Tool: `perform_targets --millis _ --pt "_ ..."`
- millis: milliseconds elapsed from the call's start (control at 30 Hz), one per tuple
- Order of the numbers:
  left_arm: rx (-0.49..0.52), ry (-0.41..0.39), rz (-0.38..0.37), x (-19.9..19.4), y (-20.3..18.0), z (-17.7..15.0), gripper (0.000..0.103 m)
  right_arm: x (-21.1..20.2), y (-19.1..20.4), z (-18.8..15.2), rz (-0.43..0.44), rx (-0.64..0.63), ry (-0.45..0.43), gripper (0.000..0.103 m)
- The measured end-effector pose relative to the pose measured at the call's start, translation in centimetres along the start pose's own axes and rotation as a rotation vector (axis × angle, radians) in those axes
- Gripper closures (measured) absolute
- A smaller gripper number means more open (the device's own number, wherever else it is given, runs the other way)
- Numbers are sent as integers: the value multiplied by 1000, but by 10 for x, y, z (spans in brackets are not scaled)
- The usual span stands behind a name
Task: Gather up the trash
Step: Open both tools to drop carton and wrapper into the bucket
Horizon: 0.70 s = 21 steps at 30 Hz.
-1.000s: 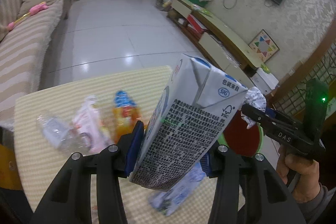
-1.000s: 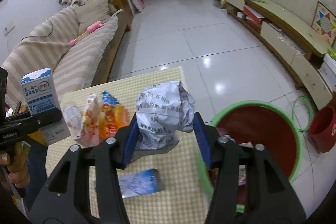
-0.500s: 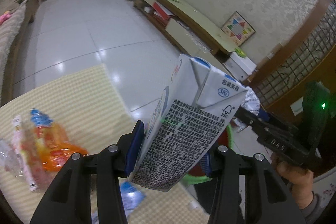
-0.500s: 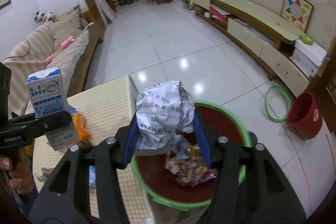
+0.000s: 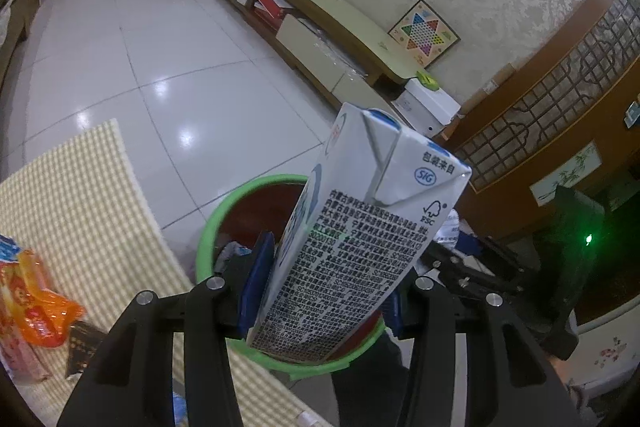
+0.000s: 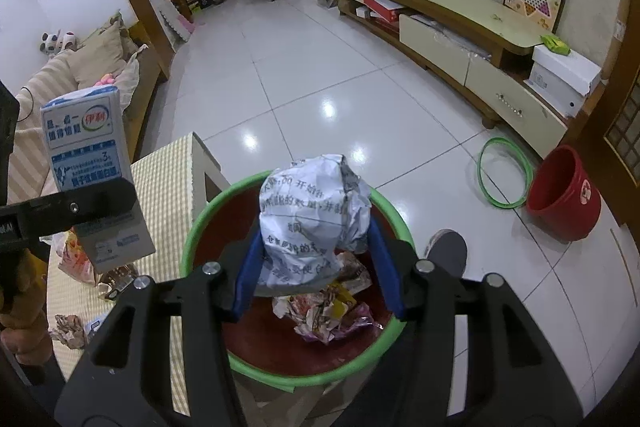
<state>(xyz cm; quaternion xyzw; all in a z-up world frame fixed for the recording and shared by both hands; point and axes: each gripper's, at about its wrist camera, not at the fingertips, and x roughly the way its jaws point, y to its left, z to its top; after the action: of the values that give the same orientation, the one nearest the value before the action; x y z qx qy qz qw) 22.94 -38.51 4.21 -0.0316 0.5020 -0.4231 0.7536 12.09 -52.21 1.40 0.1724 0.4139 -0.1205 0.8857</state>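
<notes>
Orange snack packet and crumpled wrappers lie on the checked counter, beside the green-rimmed bin. A red bucket and green hoop sit on the floor, well apart. Bin holds crumpled wrappers. Left tongs clamp a milk carton over the bin; right tongs clamp a crumpled paper ball above it.

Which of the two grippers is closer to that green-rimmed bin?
Right, probably. The right gripper, clamping crumpled paper, hangs over the bin opening. The left gripper, clamping a milk carton, sits nearer the table-side rim.
</notes>
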Motion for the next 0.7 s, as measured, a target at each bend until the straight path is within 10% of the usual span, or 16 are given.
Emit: perform_targets --millis 533,600,700 --pt "-47 -2 -42 9 -10 8 55 5 2 -2 15 -22 18 45" --pt "-63 -16 -40 6 -8 9 29 3 2 -1 0 -30 7 36" --pt "-90 -39 -62 0 -5 10 17 1 3 -1 1 -31 0 27"
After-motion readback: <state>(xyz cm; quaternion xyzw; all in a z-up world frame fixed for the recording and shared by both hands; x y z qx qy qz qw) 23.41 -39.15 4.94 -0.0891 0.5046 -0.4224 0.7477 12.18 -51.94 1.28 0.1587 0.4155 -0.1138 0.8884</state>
